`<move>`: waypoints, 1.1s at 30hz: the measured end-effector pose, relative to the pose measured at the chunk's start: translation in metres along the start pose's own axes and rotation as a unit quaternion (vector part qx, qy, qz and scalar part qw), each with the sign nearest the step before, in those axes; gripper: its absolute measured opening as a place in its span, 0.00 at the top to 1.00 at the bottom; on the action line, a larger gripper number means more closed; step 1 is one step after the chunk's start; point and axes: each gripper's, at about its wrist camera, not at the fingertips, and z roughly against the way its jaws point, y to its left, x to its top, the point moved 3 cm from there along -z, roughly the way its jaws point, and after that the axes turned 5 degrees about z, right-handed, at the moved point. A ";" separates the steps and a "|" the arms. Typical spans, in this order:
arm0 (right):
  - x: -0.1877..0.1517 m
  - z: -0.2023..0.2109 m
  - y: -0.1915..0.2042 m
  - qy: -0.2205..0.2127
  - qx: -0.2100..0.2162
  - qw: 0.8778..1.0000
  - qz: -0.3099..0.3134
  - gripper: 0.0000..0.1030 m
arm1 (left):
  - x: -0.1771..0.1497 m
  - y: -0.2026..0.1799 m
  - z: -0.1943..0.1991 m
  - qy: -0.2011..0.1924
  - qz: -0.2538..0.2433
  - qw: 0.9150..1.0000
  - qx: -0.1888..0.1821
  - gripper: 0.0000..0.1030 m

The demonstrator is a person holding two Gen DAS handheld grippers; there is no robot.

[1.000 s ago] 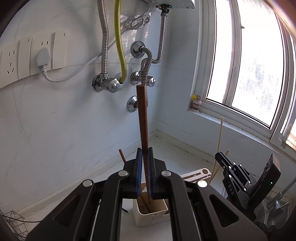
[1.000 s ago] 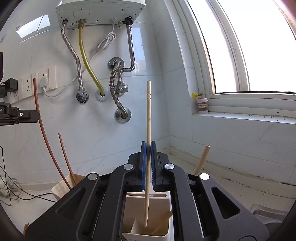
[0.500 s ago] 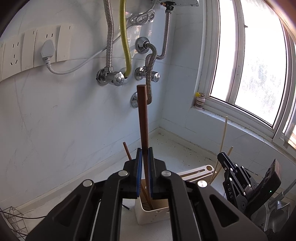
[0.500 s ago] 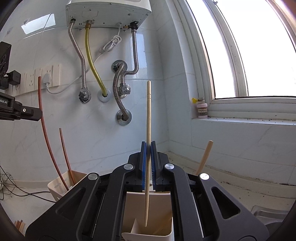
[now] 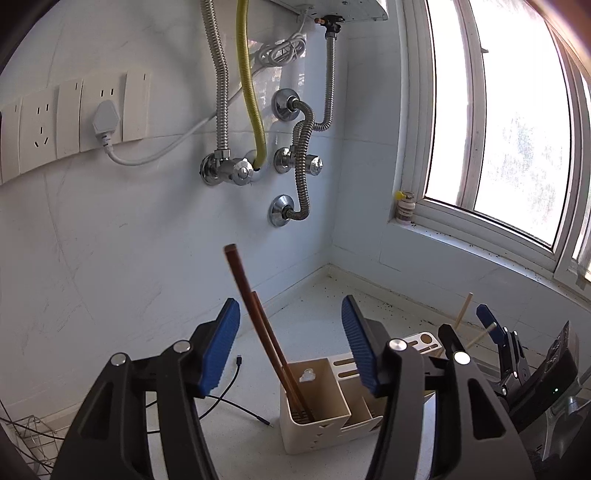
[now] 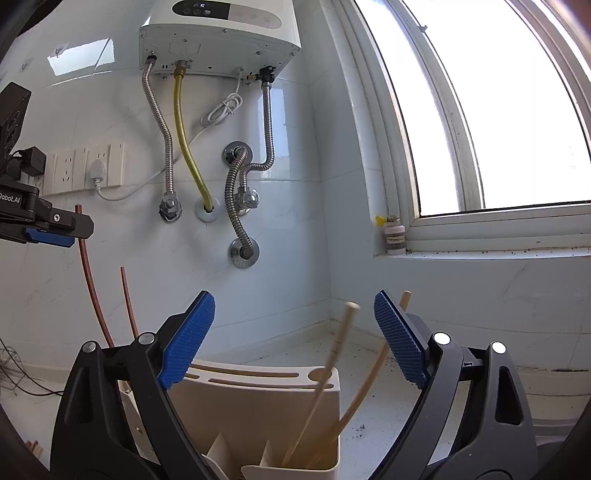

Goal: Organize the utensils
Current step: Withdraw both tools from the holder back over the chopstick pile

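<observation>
"Robot.AI" on left hand-held gripper (image 6: 51, 230), "5" on heater (image 6: 221, 33)

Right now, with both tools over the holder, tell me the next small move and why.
Probably lift both tools straight up and clear. The left tool stands open, its dark chopsticks leaning in the holder; the right tool is open too, its pale chopsticks resting in their compartment. Neither pad presses on a stick, so backing out sideways risks knocking them.
</observation>
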 end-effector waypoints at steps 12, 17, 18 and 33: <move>0.019 0.004 -0.003 -0.016 0.006 1.000 0.001 0.19 | 0.004 -0.003 0.011 -0.012 -0.004 1.000 -0.002 0.45; 0.034 0.013 0.002 -0.020 0.015 1.000 0.011 0.19 | 0.010 0.000 0.027 -0.025 0.006 1.000 -0.003 0.45; 0.038 0.014 0.003 -0.021 0.018 1.000 0.013 0.19 | 0.011 0.003 0.031 -0.027 0.009 1.000 -0.001 0.45; 0.093 0.031 0.082 -0.031 0.140 0.989 0.022 0.19 | 0.007 0.094 0.159 -0.072 0.077 0.984 0.141 0.45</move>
